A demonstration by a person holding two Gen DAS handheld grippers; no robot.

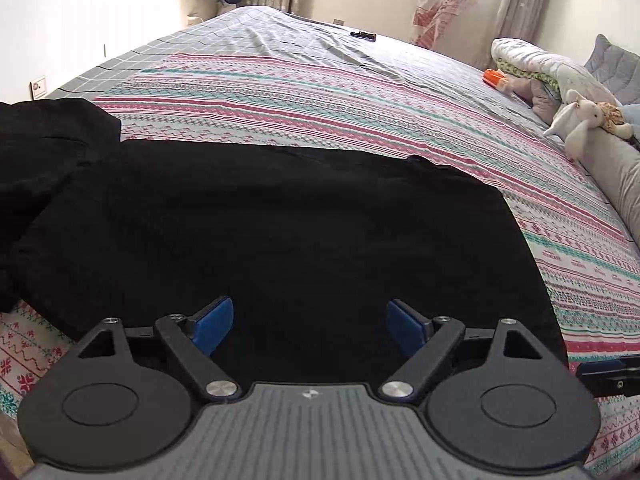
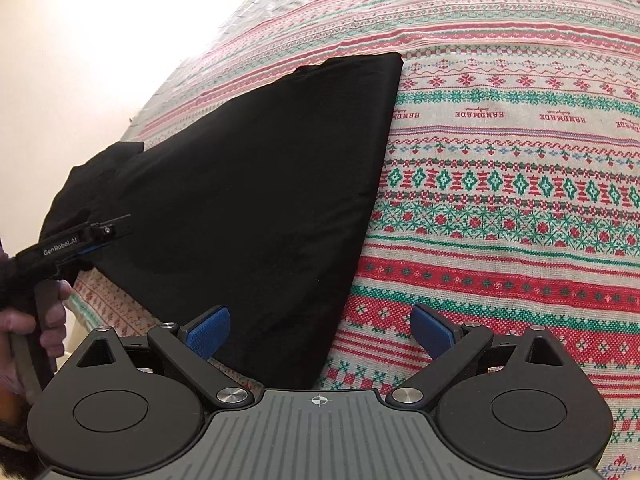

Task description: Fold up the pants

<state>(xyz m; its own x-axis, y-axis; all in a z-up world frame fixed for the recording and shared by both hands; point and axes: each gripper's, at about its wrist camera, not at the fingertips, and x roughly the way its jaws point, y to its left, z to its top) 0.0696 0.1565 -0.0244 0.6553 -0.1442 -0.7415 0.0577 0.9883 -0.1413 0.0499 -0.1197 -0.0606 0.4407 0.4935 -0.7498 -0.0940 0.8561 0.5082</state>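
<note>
The black pants (image 1: pixel 280 232) lie flat and folded on the patterned blanket (image 1: pixel 360 120), with a bunched black part (image 1: pixel 48 140) at their left end. My left gripper (image 1: pixel 310 320) hovers open over the near edge of the pants, with nothing pinched between its blue pads (image 1: pixel 214 322). In the right wrist view the pants (image 2: pixel 260 184) form a long dark panel. My right gripper (image 2: pixel 320 330) is open above their near right corner, and its pads (image 2: pixel 432 330) stand clear of the cloth. The left gripper (image 2: pixel 92 236), held by a hand (image 2: pixel 52 320), shows at the left edge.
The blanket covers a bed with a grey checked sheet (image 1: pixel 280 36). A white plush toy (image 1: pixel 580 116), rolled bedding (image 1: pixel 536 64) and an orange object (image 1: pixel 494 78) lie at the right side. A small dark object (image 1: pixel 363 35) rests at the far end. A wall (image 1: pixel 100 8) runs along the left.
</note>
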